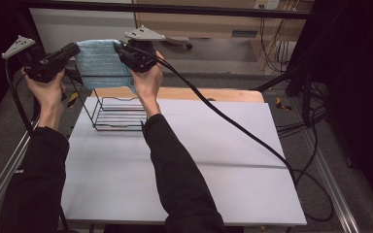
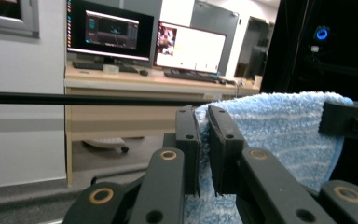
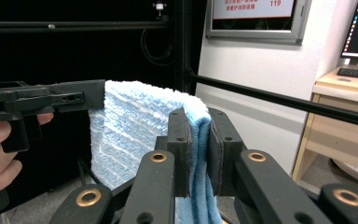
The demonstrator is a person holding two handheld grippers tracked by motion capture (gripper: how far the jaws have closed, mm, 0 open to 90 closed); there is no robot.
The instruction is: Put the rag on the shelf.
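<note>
A light blue towel (image 1: 99, 62) hangs stretched between my two grippers, above the far left of the table. My left gripper (image 1: 74, 48) is shut on its left top corner; in the left gripper view the towel (image 2: 279, 126) is pinched between the black jaws. My right gripper (image 1: 118, 48) is shut on the right top corner, and the towel (image 3: 135, 135) drapes down from the jaws in the right gripper view. A black wire rack (image 1: 119, 114) stands on the table below the towel.
The white table top (image 1: 213, 160) stretches to the right and front of the rack. A wooden board edge (image 1: 209, 93) runs along its far side. A black cable (image 1: 238, 128) trails from the right gripper across the table to its right edge.
</note>
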